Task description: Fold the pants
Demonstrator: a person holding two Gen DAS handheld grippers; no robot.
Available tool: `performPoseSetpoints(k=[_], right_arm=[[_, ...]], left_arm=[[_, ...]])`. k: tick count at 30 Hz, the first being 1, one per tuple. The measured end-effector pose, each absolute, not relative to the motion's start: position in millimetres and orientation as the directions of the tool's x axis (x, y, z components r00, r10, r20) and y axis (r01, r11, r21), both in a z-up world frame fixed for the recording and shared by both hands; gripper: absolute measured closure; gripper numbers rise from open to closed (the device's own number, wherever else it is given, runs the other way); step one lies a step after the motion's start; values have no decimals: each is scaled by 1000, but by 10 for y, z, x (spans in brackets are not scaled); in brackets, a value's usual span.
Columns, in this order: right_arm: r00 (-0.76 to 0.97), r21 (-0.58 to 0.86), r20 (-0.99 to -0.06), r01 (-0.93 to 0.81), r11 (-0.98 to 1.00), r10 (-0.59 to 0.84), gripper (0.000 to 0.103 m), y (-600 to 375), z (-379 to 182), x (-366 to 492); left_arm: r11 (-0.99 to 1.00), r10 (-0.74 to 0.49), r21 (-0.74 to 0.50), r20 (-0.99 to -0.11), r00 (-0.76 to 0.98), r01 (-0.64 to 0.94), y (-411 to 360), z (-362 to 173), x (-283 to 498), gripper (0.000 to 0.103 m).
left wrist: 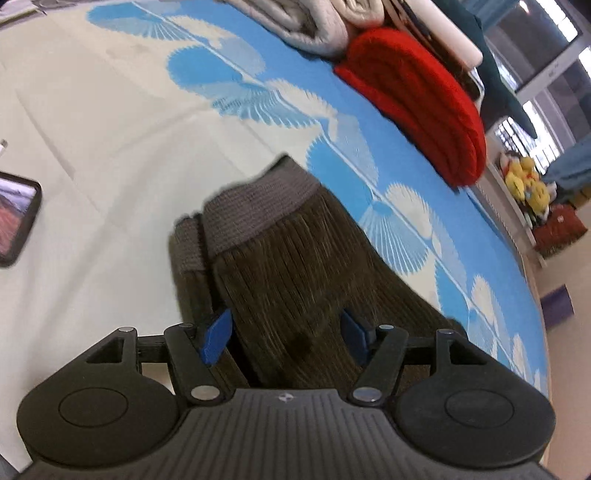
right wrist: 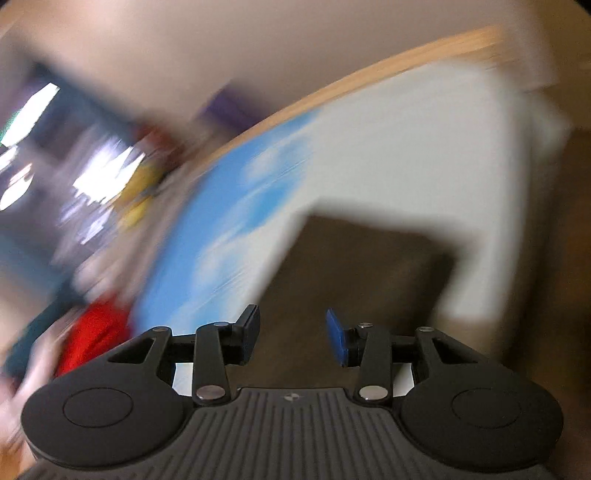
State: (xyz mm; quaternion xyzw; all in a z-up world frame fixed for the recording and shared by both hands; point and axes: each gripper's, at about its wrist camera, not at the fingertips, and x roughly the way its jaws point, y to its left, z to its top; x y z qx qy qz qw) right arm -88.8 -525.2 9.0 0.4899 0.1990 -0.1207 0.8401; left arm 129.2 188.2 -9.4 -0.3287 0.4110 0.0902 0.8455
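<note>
Dark brown ribbed pants (left wrist: 295,258) with a grey elastic waistband (left wrist: 258,206) lie folded on the bed sheet (left wrist: 110,129). My left gripper (left wrist: 284,332) is open, its blue pads on either side of the pants fabric just in front of it. In the blurred right wrist view the same brown pants (right wrist: 362,266) lie ahead. My right gripper (right wrist: 293,338) is open and empty just above the fabric.
A folded red garment (left wrist: 417,99) and folded grey-white bedding (left wrist: 314,22) lie at the far side of the blue-and-white sheet. A dark tablet (left wrist: 16,218) lies at the left. Yellow plush toys (left wrist: 524,181) sit on a shelf beyond the bed edge.
</note>
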Motion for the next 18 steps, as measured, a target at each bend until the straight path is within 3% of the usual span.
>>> performPoseSetpoints(k=[4, 9, 13, 18], right_arm=[[844, 805, -436, 211, 555, 311, 60, -4276, 174, -381], [665, 801, -529, 186, 569, 527, 60, -2998, -386, 103], [560, 739, -621, 184, 648, 549, 60, -2422, -722, 238], [581, 761, -588, 164, 627, 562, 60, -2248, -752, 292]], left_arm=[[768, -192, -515, -753, 630, -381, 1758, -195, 1173, 33], [757, -267, -553, -749, 607, -349, 1630, -350, 1125, 33], [793, -274, -527, -757, 593, -306, 1528, -359, 1191, 32], [803, -296, -527, -757, 582, -278, 1532, -356, 1180, 28]])
